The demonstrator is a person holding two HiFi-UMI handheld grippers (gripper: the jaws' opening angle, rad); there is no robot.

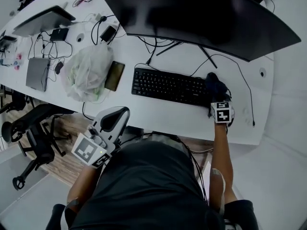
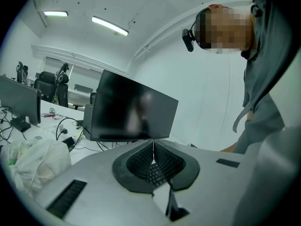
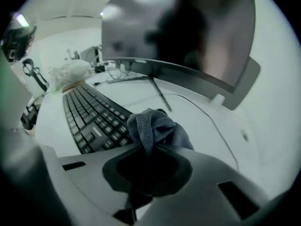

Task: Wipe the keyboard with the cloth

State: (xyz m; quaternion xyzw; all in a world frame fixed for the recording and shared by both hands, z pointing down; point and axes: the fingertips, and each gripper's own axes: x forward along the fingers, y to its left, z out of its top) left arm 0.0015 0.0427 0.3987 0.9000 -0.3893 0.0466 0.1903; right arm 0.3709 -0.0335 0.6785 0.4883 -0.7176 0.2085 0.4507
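Looking steeply down from the head view, a white desk (image 1: pixel 158 116) is seen with a black keyboard (image 1: pixel 168 86) laid flat near its front edge, below a wide curved monitor (image 1: pixel 192 13) whose screen is dark.

The right gripper (image 1: pixel 218 98) is held at the right end of the keyboard. Its jaws are closed on a dark grey cloth (image 1: pixel 215 84), which is bunched up between them. In the right gripper view the cloth is seen rising in a crumpled fold out of the jaws, just above the keys at that end of the keyboard. Whether the cloth is touching the keys cannot be told.

The left gripper (image 1: pixel 112 119) is held off the desk, near the front edge and close to the person's body, well apart from the keyboard. In the left gripper view its jaws are seen brought together at the tips, with nothing held between them; a few keys are glimpsed through the small gap below the tips.

To the left of the keyboard a phone (image 1: pixel 114 75) is laid face up, just beside a crumpled white plastic bag (image 1: pixel 86 71). A thin black cable (image 1: pixel 244 87) is curved across the desk to the right of the cloth. A black office chair (image 1: pixel 33 128) is seen on the floor at the left.
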